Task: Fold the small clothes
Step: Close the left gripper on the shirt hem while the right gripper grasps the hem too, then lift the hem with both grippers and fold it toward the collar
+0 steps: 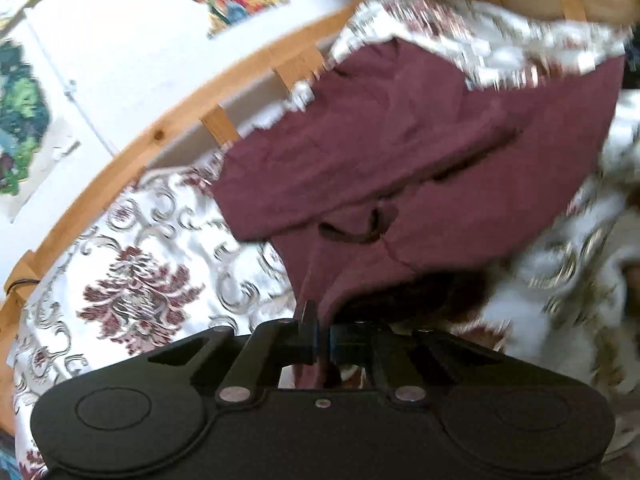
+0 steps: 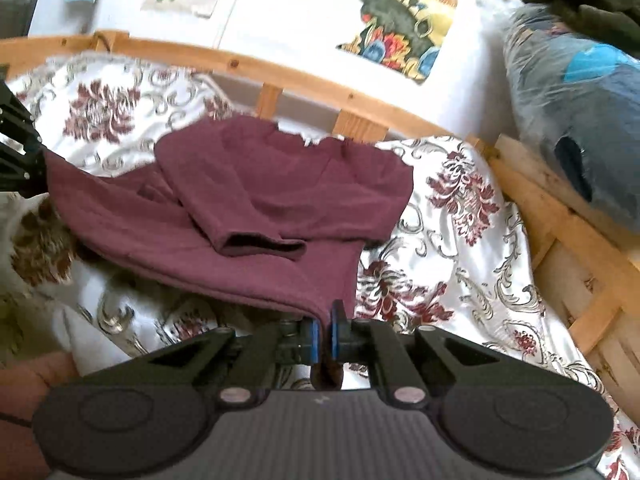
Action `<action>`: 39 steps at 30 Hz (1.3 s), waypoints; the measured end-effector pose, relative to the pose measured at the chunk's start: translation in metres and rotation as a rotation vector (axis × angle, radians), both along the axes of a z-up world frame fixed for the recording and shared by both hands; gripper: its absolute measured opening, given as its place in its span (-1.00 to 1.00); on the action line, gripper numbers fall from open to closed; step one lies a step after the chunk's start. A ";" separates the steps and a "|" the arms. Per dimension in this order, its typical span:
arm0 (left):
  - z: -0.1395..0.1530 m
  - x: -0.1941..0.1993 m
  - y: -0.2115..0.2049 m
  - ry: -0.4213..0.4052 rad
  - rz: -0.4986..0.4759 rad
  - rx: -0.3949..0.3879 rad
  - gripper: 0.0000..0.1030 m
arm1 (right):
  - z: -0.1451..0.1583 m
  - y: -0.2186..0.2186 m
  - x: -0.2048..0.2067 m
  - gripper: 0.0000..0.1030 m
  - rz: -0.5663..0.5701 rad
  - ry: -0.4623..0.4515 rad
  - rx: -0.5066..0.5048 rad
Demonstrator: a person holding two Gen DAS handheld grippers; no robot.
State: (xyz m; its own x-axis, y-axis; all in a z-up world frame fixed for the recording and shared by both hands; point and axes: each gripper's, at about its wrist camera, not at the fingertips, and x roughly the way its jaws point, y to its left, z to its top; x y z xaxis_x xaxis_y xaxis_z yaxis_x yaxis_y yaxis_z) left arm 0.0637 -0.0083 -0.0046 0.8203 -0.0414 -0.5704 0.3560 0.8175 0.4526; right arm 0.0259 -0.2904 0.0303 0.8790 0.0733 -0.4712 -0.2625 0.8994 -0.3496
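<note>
Gripping the near hem of a maroon shirt [image 2: 248,200], the right tongs [image 2: 325,330] are closed tight on cloth pinched between their blue pads. Off to their left, the left tongs [image 1: 316,332] are likewise clamped on the shirt's other near corner. Ahead of both, the shirt lies on a flowered bedspread [image 2: 452,240], sleeves folded across its body, before a wooden bed rail [image 2: 304,76].

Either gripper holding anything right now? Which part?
Both hold the maroon shirt: right gripper is shut on one bottom hem corner, left gripper on the other.
</note>
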 end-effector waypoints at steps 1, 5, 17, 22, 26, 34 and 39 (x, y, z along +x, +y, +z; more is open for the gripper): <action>0.008 -0.004 0.001 -0.014 0.007 -0.023 -0.92 | 0.005 -0.001 -0.003 -0.86 0.002 -0.005 0.009; 0.045 -0.025 0.009 -0.042 0.049 -0.147 -0.92 | 0.030 -0.012 -0.024 -0.86 0.015 -0.013 0.053; 0.095 -0.125 0.006 -0.015 0.020 -0.256 -0.92 | 0.081 -0.045 -0.114 -0.86 0.083 0.021 0.139; 0.104 -0.122 0.001 -0.038 0.035 -0.290 -0.91 | 0.089 -0.049 -0.112 -0.86 0.076 0.012 0.131; 0.115 -0.085 -0.002 -0.066 0.046 -0.297 -0.91 | 0.092 -0.052 -0.078 -0.86 0.045 -0.004 0.154; 0.113 0.015 -0.013 -0.078 0.057 -0.255 -0.91 | 0.086 -0.054 0.019 -0.86 0.061 0.003 0.188; 0.092 0.084 -0.009 -0.053 0.110 -0.251 -0.91 | 0.073 -0.051 0.099 -0.86 0.024 0.039 0.229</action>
